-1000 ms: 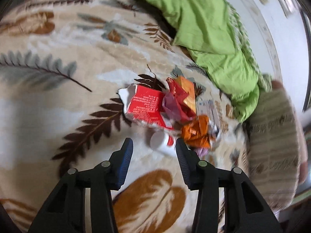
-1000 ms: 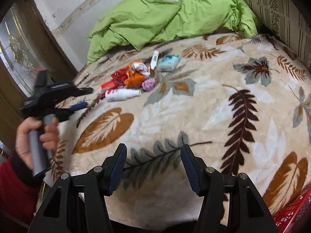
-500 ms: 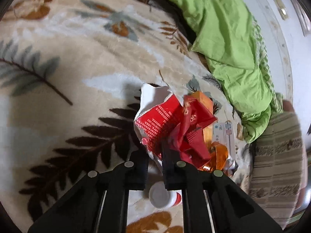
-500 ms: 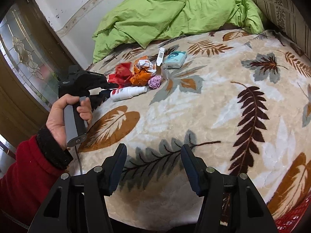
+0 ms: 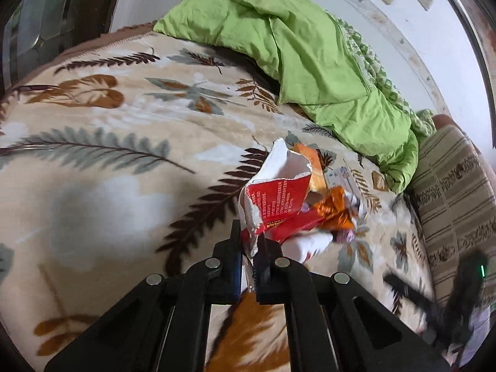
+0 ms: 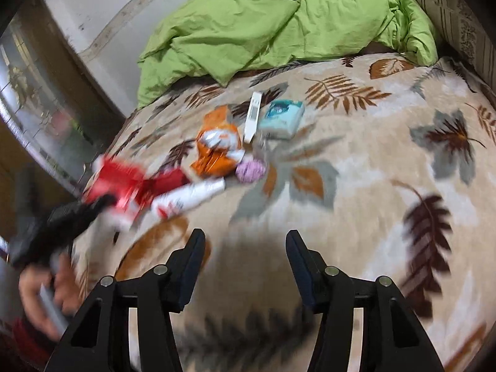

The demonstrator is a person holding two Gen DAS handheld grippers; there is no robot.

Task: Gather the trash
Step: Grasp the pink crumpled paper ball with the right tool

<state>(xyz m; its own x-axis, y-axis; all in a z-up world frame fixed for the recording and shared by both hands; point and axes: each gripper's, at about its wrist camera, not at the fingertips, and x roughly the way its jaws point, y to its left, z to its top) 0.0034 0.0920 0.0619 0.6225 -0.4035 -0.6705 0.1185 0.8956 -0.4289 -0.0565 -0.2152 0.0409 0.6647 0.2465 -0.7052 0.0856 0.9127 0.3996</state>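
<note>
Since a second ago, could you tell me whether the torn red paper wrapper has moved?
Yes: the torn red paper wrapper, clamped by the left gripper, has shifted left, away from the orange foil wrapper.

Left gripper (image 5: 251, 241): my jaws are pinched nearly together, clamped on the torn edge of the red wrapper (image 5: 276, 201).
Left hand (image 6: 46, 291): I'm wrapped around the handle, red sleeve at my wrist, blurred.
Right gripper (image 6: 245, 248): my jaws stand wide apart, holding nothing, above the blanket (image 6: 372, 186).
</note>
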